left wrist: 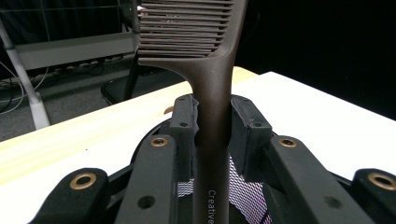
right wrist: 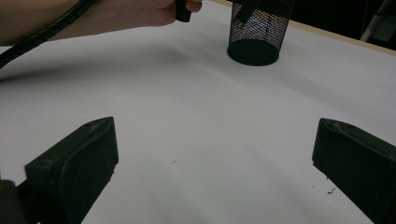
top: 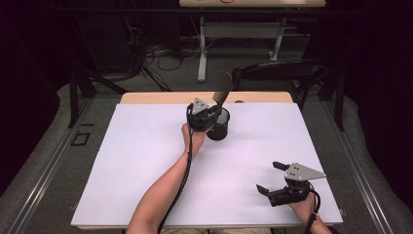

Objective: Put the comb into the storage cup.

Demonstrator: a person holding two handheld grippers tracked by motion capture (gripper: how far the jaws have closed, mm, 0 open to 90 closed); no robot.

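The dark brown plastic comb (left wrist: 205, 88) is standing upright, teeth on top, its handle pinched by the left tool (left wrist: 212, 123) over the black mesh cup (top: 217, 125); the right tool (top: 273, 176) is spread.

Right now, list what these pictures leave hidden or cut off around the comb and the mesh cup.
- Comb: left gripper view, its teeth are cut off by the top edge and its handle end by the bottom edge.
- Mesh cup: right gripper view, its rim is cut off by the top edge.
- Mesh cup's inside: high view, too dark and small, partly behind the left gripper.
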